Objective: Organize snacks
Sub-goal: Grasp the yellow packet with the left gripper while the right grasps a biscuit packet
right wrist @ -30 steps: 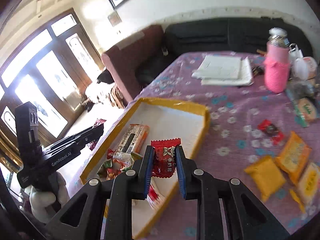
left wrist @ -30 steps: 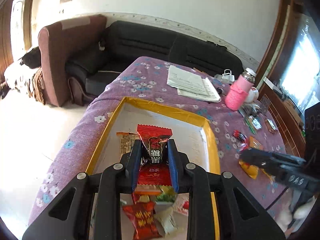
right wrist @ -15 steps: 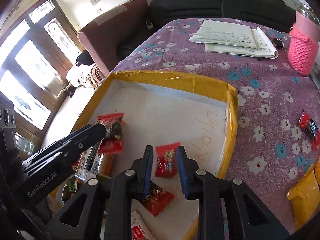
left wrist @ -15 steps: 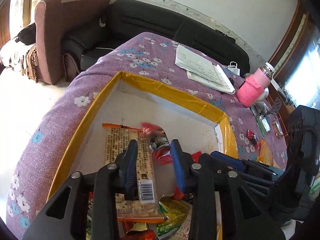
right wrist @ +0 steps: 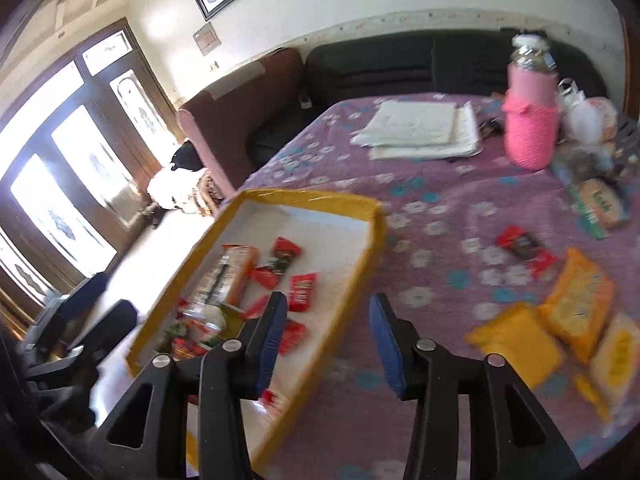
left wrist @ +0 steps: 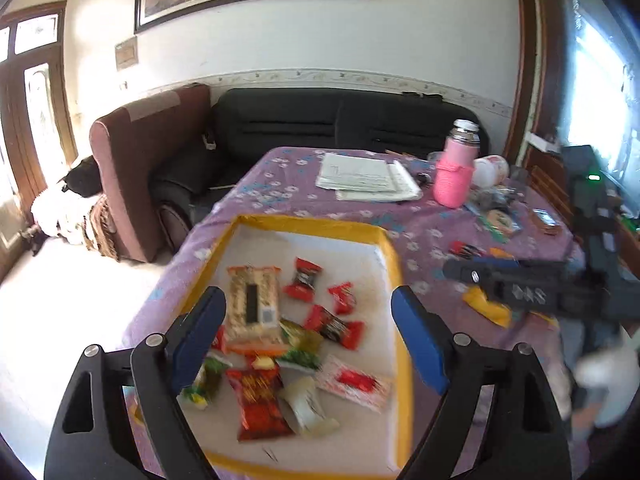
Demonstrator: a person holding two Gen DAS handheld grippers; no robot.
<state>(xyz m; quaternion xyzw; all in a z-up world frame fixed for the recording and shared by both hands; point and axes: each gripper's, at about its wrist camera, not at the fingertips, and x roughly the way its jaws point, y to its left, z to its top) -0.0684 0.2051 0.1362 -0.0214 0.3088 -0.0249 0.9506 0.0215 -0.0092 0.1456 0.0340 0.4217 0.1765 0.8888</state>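
A yellow-rimmed white tray (left wrist: pixel 312 224) (right wrist: pixel 308 199) lies on the purple flowered table and holds several snack packets, among them small red candies (left wrist: pixel 306 278) (right wrist: pixel 303 291) and a long cracker pack (left wrist: pixel 253 300) (right wrist: pixel 228 276). My left gripper (left wrist: pixel 306 334) is open and empty above the tray's near half. My right gripper (right wrist: pixel 329 338) is open and empty over the tray's right rim; it also shows in the left wrist view (left wrist: pixel 516 280). Loose on the cloth lie a red candy (right wrist: pixel 524 250) and yellow packets (right wrist: pixel 516 340).
A pink bottle (right wrist: pixel 530 120), papers (right wrist: pixel 420 128) and small clutter (right wrist: pixel 596 200) stand at the table's far side. A black sofa (left wrist: pixel 344 124) and a maroon armchair (left wrist: pixel 140 160) are beyond the table. The table's left edge drops to the floor.
Both grippers have opened wide, dropped their red candies into the tray, and pulled back and up. The right gripper has moved right, toward the loose packets.
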